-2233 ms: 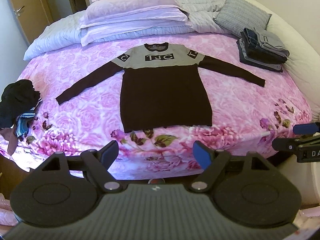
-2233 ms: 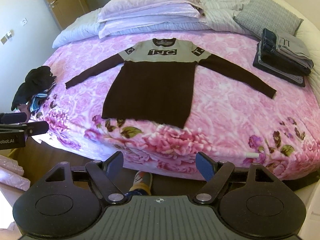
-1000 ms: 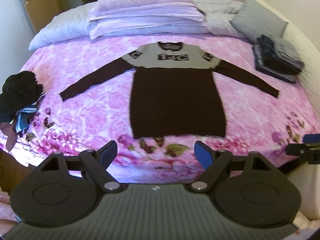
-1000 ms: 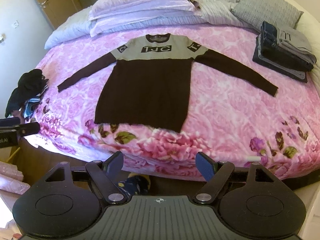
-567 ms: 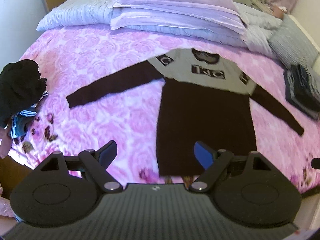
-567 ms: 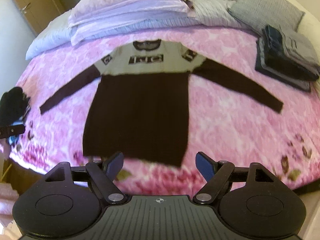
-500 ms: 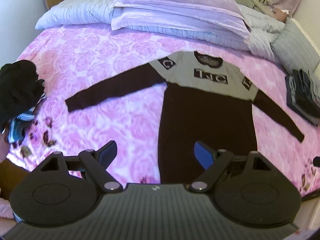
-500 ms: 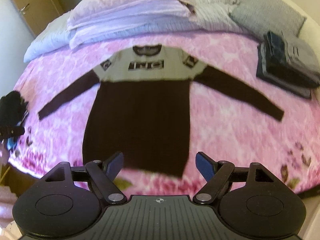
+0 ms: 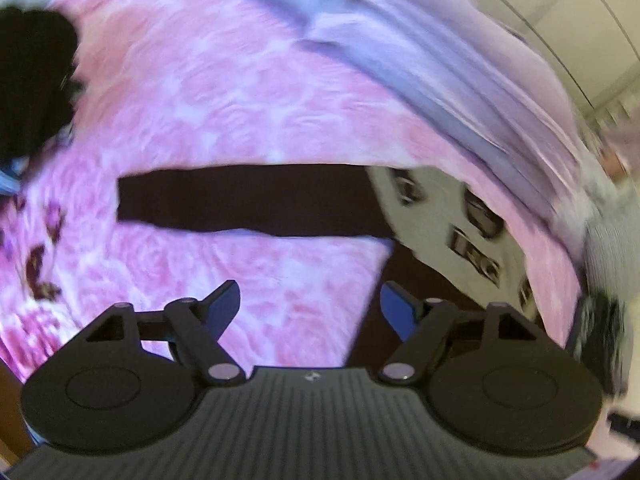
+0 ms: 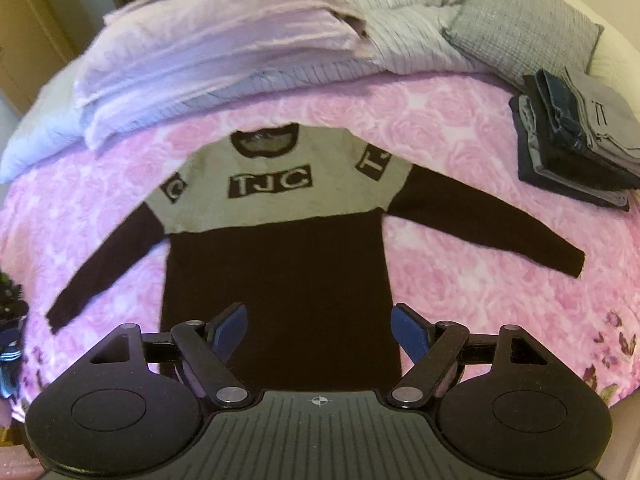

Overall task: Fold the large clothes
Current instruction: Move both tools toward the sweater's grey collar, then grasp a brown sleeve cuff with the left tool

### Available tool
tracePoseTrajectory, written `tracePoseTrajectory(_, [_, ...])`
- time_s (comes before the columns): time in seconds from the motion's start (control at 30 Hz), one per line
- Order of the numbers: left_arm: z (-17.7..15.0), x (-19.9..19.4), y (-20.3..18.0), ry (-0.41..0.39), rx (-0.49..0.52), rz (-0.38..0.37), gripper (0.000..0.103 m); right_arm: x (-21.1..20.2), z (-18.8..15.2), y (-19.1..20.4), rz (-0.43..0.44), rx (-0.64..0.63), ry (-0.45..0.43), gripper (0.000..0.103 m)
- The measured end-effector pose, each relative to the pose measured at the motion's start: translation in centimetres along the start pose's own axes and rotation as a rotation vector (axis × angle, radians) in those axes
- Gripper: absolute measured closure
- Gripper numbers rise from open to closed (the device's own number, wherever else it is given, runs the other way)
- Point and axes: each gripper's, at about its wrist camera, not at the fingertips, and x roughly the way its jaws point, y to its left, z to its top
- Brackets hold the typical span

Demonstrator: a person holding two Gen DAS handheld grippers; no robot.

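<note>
Right wrist view: sweater dress [image 10: 276,264] seen spread flat on pink floral bed [image 10: 460,128], sleeves out; no fold made yet. Right gripper [image 10: 319,334] fingers spread, empty. Left gripper [image 9: 310,306] fingers just narrowed, nothing pinched, near left sleeve [image 9: 248,200].

Left wrist view smears badly, motion blur streaking the pink bedspread [image 9: 248,104] and the pillows [image 9: 460,60] from ten o'clock to four, print gone soft. Right wrist view is sharper, lettering on the sweater [image 10: 276,200] readable, only slight softness at nine o'clock. Light is soft, even daylight, faint shadows, no glare. Fisheye bends both pictures hard, corners going black
</note>
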Motion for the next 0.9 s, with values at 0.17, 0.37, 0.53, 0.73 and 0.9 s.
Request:
tracePoseTrajectory(0.17, [1.2,5.8,6.2,-0.006,-0.221,0.015,0.04,4.8,1.5,-0.1,-0.03,-0.002,0.05,0.027])
tracePoseTrajectory(0.37, [2.1,11.3,11.5,-0.079,-0.48,0.016,0.044,10.7,1.6,-0.1,-0.06,-0.033,0.103,0.027])
tracePoseTrajectory(0.53, [1.8,14.5,13.8,-0.106,-0.575,0.057,0.057,14.4,0.2,-1.3,-0.087,-0.023,0.17,0.027])
tracePoseTrajectory(0.73, [1.6,15.6,13.2,-0.165,-0.506,0.15,0.089,16.4,-1.5,-3.8,-0.103,0.008,0.209,0.027])
tracePoseTrajectory(0.9, [3.9,14.8,10.6,-0.251,-0.412,0.186,0.098,16.6,-1.9,-6.1,-0.104,0.017,0.196,0.027])
